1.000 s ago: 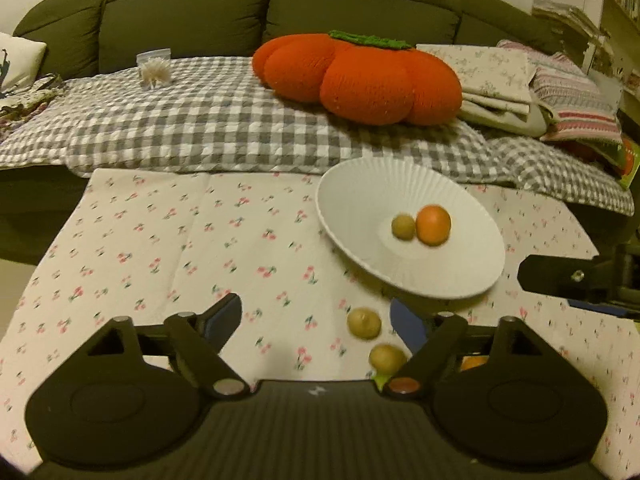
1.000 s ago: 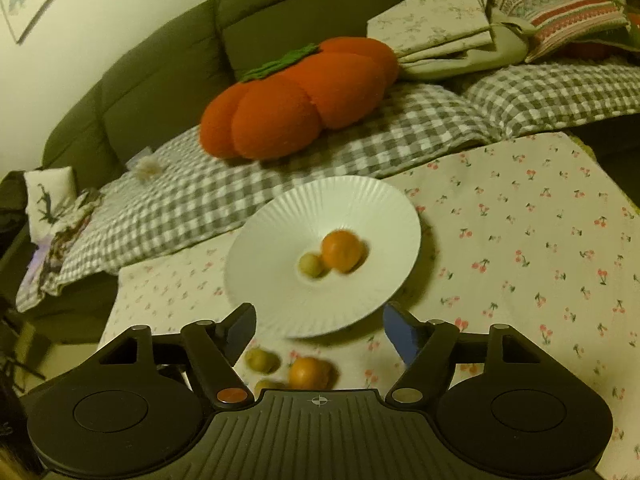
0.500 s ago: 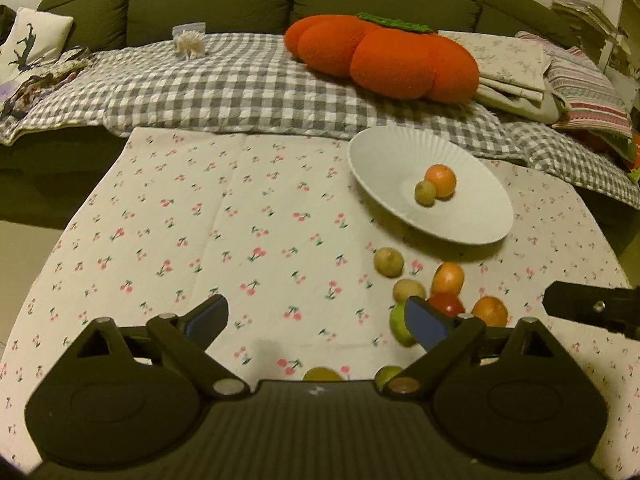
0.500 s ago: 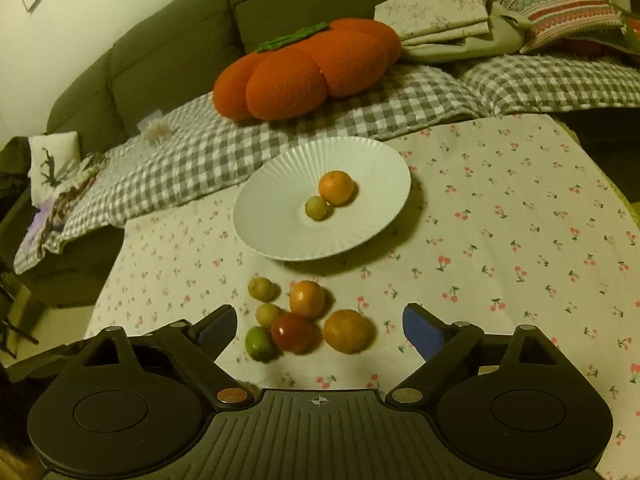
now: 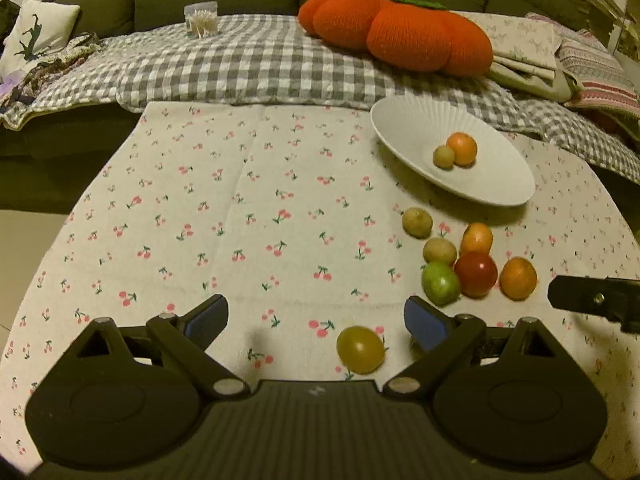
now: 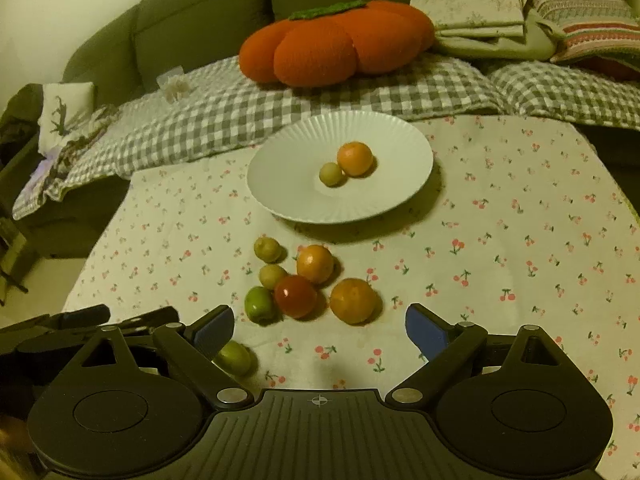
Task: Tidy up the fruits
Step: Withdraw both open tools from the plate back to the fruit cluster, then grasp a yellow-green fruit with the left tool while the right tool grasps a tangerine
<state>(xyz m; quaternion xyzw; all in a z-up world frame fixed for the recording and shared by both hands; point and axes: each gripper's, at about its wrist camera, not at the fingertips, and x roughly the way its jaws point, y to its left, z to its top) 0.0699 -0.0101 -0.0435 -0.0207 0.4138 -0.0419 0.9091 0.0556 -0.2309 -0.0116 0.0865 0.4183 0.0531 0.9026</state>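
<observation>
A white ribbed plate (image 5: 400, 120) (image 6: 280, 184) holds an orange (image 5: 462, 149) (image 6: 355, 158) and a small yellowish fruit (image 5: 444, 157) (image 6: 331, 174). In front of it several loose fruits lie clustered on the cloth: a red one (image 5: 476, 274) (image 6: 295, 296), a green one (image 5: 441, 283) (image 6: 260, 304), two oranges (image 5: 518, 279) (image 6: 353, 301) and two small yellowish ones. A yellow-green fruit (image 5: 361, 349) (image 6: 234, 358) lies apart, nearer me. My left gripper (image 5: 316, 318) is open above the cloth, this fruit just inside its right finger. My right gripper (image 6: 320, 328) is open and empty, just short of the cluster.
The cherry-print cloth (image 5: 240, 220) covers the table. Behind it a sofa carries a grey checked blanket (image 5: 248, 64), an orange pumpkin cushion (image 5: 400, 36) (image 6: 336, 44), folded linens (image 6: 480, 8) and a small clear box (image 5: 201, 18). The right gripper's finger (image 5: 596, 302) shows at the right edge.
Both grippers drew back from the plate toward me, bringing the loose fruit cluster and the yellow-green fruit into view. The right gripper's jaws spread wider; the left's widened slightly.
</observation>
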